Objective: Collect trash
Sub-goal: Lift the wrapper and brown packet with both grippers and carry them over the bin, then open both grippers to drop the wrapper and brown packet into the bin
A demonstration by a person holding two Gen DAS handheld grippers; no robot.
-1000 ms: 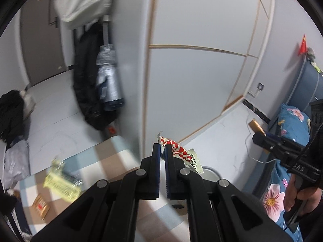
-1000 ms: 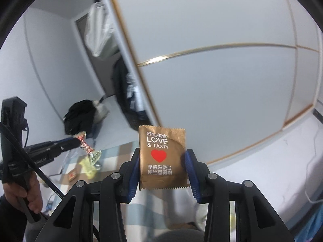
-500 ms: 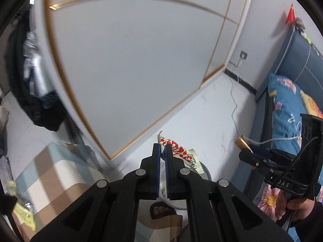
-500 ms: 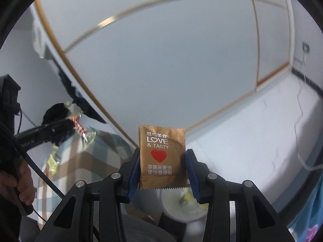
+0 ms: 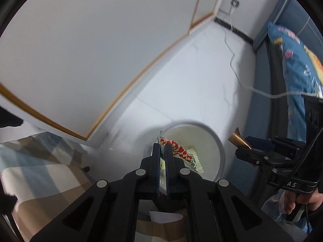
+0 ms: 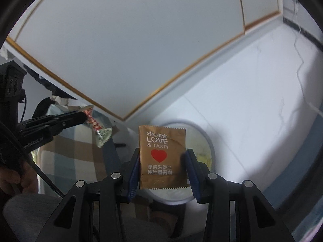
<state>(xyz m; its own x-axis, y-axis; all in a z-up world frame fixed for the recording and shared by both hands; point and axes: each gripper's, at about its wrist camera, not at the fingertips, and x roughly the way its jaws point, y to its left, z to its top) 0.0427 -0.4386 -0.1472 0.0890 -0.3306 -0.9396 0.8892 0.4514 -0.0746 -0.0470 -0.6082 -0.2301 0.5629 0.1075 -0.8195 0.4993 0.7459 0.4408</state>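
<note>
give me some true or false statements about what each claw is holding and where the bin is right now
1. The right claw grips a brown sachet printed with a red heart. True.
2. The left claw is open and holds nothing. False: it is shut on a red and white checked wrapper.
3. A round white bin stands on the pale floor in front of both claws. True.
4. The brown sachet already lies inside the bin. False: it is upright between the right claw's fingers.
5. A white cable trails across the floor from a wall socket. True.
6. The bin stands on the checked cloth. False: the checked cloth lies off to its left.
</note>
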